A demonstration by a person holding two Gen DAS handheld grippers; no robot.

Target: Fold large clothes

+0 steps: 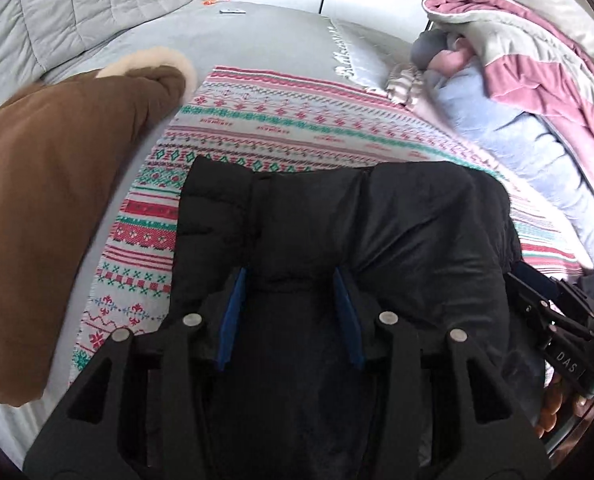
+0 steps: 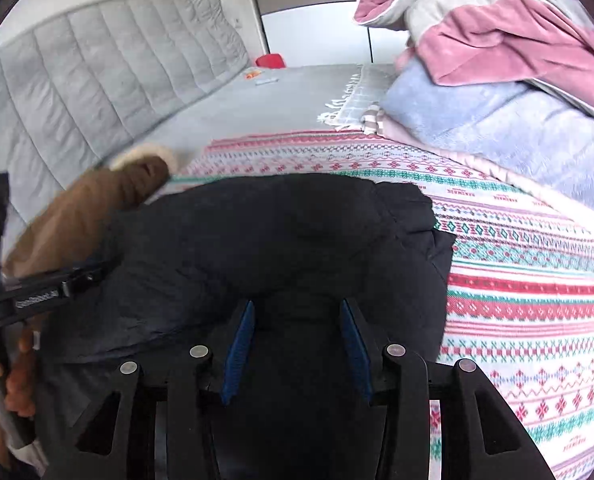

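A grey-covered bed point(image 1: 257, 36) is carrying the whole scene, its quilted grey headboard point(image 2: 97, 64) rising at the far edge. Spread across the bed is a woven blanket point(image 1: 281, 120) in red, green and white Nordic bands, fringed along one side. On that blanket a black puffer jacket point(image 1: 337, 216) is lying bunched into a thick, roughly rectangular bundle, its long axis running from the grippers toward the headboard, its smooth, softly stitched shell creasing under the fingers. The folded far edge is pointing toward the headboard.

Left of the jacket, a brown coat point(image 1: 49, 184) with a cream fleece trim is resting partly off the blanket. Right of the jacket, a stack of plush pale blue, pink and grey bedding point(image 2: 497, 80) is piling up high. A small red object point(image 2: 271, 60) is sitting beyond the jacket, against the headboard's end.

The left gripper point(image 1: 291, 280) is pressing into the jacket's near portion, its blue-padded fingers spread wide with padded fabric bulging between them. The right gripper point(image 2: 297, 312) is doing the same just beside it, fingers equally wide apart, black fabric filling the gap; neither is pinching the cloth tight.
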